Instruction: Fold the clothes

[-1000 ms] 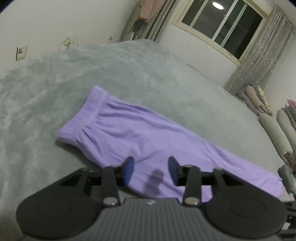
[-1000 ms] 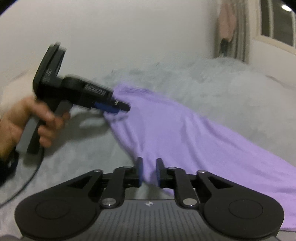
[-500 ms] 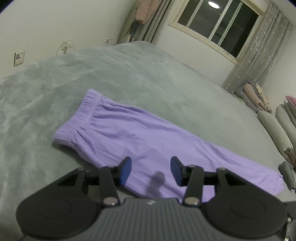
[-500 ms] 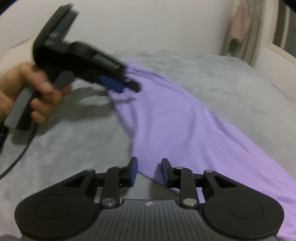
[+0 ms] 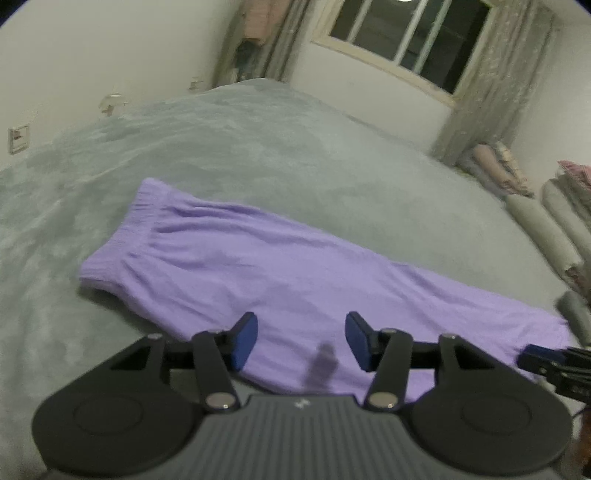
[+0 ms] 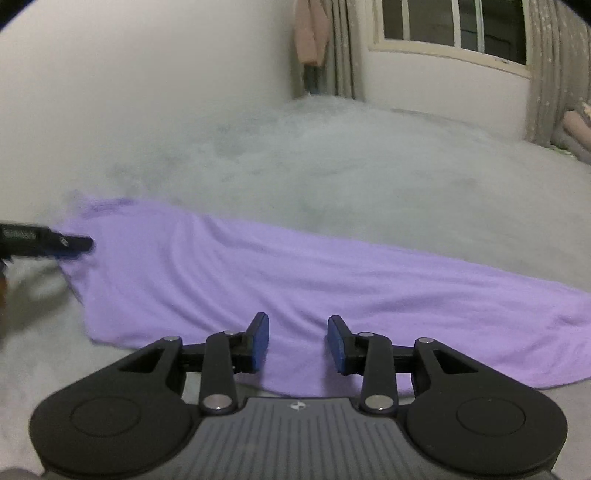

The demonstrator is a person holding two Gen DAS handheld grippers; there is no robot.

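Purple trousers [image 5: 280, 273] lie folded lengthwise on a grey bed, waistband [image 5: 125, 236] at the far left and leg ends at the right. My left gripper [image 5: 301, 341] hovers above their near edge, its jaws opening with nothing between the blue pads. In the right wrist view the same trousers [image 6: 295, 273] stretch across the bed, and my right gripper [image 6: 297, 341] hangs over the near edge of the legs, jaws opening and empty. The left gripper's tip [image 6: 55, 245] shows at the left edge there; the right gripper's tip [image 5: 546, 360] shows at the right edge of the left wrist view.
The grey blanket [image 5: 258, 147] covers the whole bed. Rolled bedding and cushions [image 5: 546, 221] are stacked along the right side. A window [image 5: 417, 40] with curtains is at the back, and clothes [image 6: 312, 33] hang in the far corner.
My right gripper swept rightward along the trousers toward the leg end and its jaws widened. The left gripper stayed near the waistband end and opened a little. The trousers lie flatter.
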